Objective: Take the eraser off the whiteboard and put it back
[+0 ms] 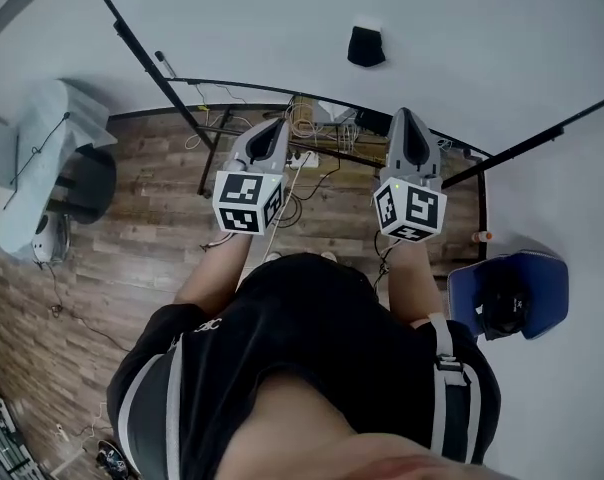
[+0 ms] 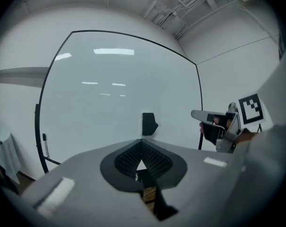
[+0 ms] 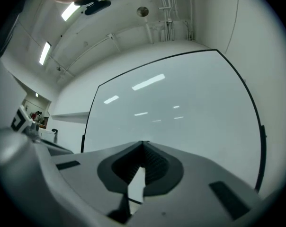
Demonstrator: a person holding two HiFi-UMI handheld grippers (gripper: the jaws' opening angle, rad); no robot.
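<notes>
Left gripper [image 2: 141, 141] and right gripper [image 3: 143, 143] are both closed and empty; the black eraser [image 1: 366, 46] on the whiteboard [image 2: 110, 103] looks light and stiff, best pinched across its 2 sides.

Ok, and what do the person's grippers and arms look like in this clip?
The left gripper and right gripper are both pale grey, tapered plastic shells lined with dark ribbed pads. Each carries a white cube printed with black square markers. The person wears a black short-sleeved top with pale stripes.
</notes>
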